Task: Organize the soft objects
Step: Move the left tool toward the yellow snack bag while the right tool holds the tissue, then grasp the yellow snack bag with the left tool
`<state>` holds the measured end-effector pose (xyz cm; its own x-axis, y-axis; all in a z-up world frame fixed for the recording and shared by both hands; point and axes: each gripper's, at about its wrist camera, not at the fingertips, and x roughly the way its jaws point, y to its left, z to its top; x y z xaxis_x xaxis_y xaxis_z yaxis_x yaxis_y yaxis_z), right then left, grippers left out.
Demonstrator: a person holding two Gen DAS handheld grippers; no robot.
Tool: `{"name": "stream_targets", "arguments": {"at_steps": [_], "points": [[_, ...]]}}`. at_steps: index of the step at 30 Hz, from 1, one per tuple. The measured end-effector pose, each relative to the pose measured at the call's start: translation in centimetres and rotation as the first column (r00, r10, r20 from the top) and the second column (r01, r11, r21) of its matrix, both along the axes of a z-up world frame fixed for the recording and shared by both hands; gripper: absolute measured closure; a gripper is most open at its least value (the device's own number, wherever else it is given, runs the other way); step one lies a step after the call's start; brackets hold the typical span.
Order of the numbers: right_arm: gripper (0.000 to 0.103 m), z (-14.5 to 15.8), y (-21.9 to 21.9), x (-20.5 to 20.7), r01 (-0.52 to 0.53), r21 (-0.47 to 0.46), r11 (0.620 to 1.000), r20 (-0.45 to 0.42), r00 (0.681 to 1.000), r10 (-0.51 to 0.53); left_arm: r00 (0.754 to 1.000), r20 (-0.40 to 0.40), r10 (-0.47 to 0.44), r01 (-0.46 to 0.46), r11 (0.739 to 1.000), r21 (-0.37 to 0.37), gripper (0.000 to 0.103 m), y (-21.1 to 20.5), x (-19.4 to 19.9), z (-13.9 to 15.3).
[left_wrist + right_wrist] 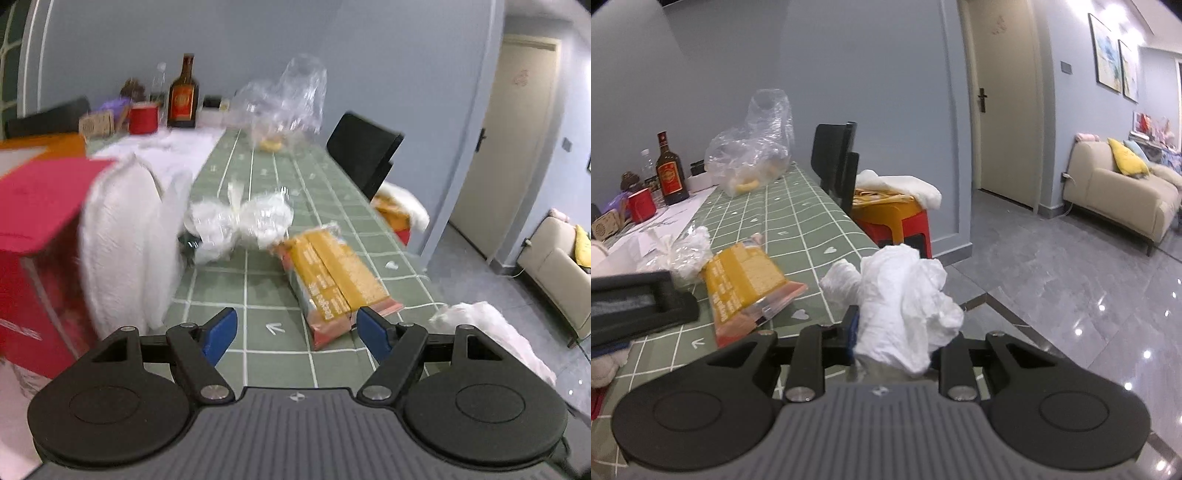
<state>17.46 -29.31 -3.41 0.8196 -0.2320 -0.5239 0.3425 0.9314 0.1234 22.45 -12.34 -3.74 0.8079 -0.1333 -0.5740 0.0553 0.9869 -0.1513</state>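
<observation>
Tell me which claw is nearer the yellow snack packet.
Left. The left claw hangs open right over the near end of the yellow snack packet. The right claw, shut on a crumpled white bag, sits off past the packet's side, near the table edge.

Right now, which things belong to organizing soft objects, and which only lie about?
Job:
crumpled white plastic bag, held in right fingers
fluffy white cushion
tied clear bag of white stuff

Lying about:
brown glass bottle
red mug
yellow cracker packet
</observation>
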Motion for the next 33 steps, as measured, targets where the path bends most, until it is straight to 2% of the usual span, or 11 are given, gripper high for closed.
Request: {"name": "stream_targets", "arguments": {"at_steps": [6, 13, 17, 20, 23, 25, 26, 28, 29, 31, 33], "points": [[0.08, 0.1, -0.4, -0.3, 0.053, -0.014, 0.999, 0.009, 0.999, -0.052, 0.998, -0.022, 0.06, -0.06, 0.998, 0.003, 0.016, -1.3, 1.3, -0.5], [0.08, -0.1, -0.8, -0.3, 0.07, 0.013, 0.997, -0.003, 0.998, -0.07, 0.996, -0.086, 0.038, -0.035, 0.998, 0.042, 0.018, -4.1, 3.7, -0.5], [0.079, -0.1, -0.6, -0.2, 0.06, 0.015, 0.998, -0.004, 0.998, -0.06, 0.994, -0.086, 0.062, -0.049, 0.988, 0.143, 0.017, -6.2, 5.2, -0.3], [0.079, -0.1, -0.6, -0.2, 0.062, 0.016, 0.998, -0.004, 0.998, -0.062, 0.988, -0.108, 0.113, -0.083, 0.965, 0.25, 0.016, -7.7, 6.5, -0.6], [0.078, -0.1, -0.9, -0.3, 0.06, 0.028, 0.998, -0.002, 0.998, -0.06, 0.981, -0.066, 0.181, -0.149, 0.929, 0.339, 0.015, -8.6, 7.0, -0.9], [0.078, -0.2, -1.1, -0.2, 0.053, 0.044, 0.998, -0.008, 0.999, -0.052, 0.984, -0.067, 0.165, -0.13, 0.922, 0.365, 0.02, -9.0, 7.1, -1.2], [0.078, -0.2, -1.2, -0.2, 0.055, 0.047, 0.997, -0.01, 0.998, -0.054, 0.987, -0.067, 0.146, -0.112, 0.924, 0.365, 0.025, -9.0, 7.1, -1.3], [0.078, -0.1, -1.3, -0.1, 0.055, 0.051, 0.997, -0.01, 0.998, -0.055, 0.987, -0.072, 0.142, -0.106, 0.924, 0.368, 0.025, -8.9, 7.1, -1.3], [0.078, -0.1, -1.4, -0.1, 0.056, 0.051, 0.997, -0.01, 0.998, -0.055, 0.985, -0.08, 0.152, -0.114, 0.928, 0.355, 0.024, -8.7, 7.2, -1.2], [0.078, -0.1, -1.2, 0.0, 0.057, 0.05, 0.997, -0.013, 0.998, -0.056, 0.974, -0.099, 0.203, -0.162, 0.934, 0.319, 0.014, -8.1, 7.3, -1.1], [0.078, -0.1, -1.5, 0.2, 0.07, 0.063, 0.996, -0.012, 0.997, -0.07, 0.962, -0.116, 0.249, -0.211, 0.94, 0.267, 0.012, -7.5, 7.5, -1.1]]}}
